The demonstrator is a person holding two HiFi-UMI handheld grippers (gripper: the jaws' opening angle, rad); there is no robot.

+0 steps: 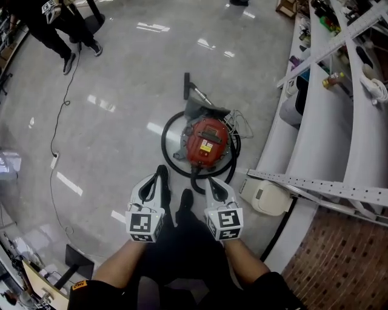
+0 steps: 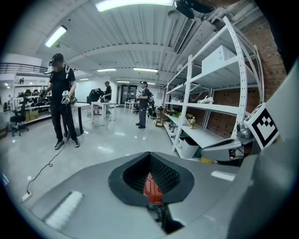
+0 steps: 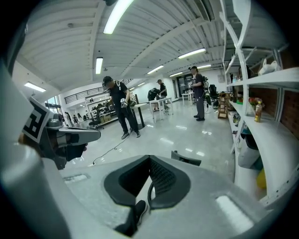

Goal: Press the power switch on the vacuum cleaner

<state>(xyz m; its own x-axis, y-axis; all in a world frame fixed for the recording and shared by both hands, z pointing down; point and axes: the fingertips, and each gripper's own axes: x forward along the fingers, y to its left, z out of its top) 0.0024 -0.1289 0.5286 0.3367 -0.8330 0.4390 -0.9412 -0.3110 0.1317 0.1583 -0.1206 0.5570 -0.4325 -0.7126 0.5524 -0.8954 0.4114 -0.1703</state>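
Left hand-held gripper and right hand-held gripper hang closed and empty over glossy floor, vacuum cleaner beside shelving.

Bright ceiling lights, glare on floor, edges seemingly blurred

The vacuum cleaner stands on the shiny grey floor — a round red body with a small yellow label on top. Its black hose lies in a loop around the body — the power switch is too small to make out.
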